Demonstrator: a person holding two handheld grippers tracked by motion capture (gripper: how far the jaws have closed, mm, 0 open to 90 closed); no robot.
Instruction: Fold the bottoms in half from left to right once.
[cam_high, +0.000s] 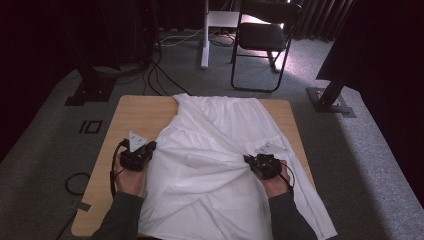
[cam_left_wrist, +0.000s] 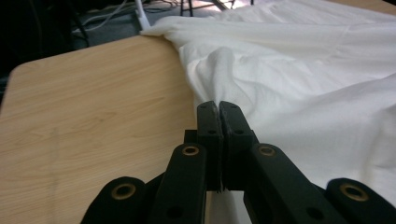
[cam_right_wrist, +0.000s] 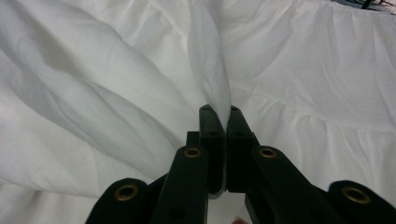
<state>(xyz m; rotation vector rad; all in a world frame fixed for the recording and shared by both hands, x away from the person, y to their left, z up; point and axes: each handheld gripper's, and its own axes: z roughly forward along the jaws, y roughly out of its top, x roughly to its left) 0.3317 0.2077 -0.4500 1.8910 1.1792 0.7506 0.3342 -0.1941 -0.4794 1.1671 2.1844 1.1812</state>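
A white cloth garment (cam_high: 220, 150) lies spread over most of the wooden table (cam_high: 135, 112), its near right part hanging off the front edge. My left gripper (cam_high: 150, 149) is at the cloth's left edge; its jaws are shut on a pinch of white fabric (cam_left_wrist: 219, 79) that rises in a small fold between them. My right gripper (cam_high: 248, 160) is near the cloth's middle right, shut on a raised ridge of fabric (cam_right_wrist: 210, 70) that pulls creases toward it. A hand holds each gripper from the near side.
Bare wood (cam_left_wrist: 93, 112) lies left of the cloth. Beyond the table stand a black folding chair (cam_high: 262, 37), a white post (cam_high: 205, 35), dark stand bases (cam_high: 332, 100) and cables (cam_high: 160, 75) on grey carpet. A cable loop (cam_high: 75, 182) lies left of the table.
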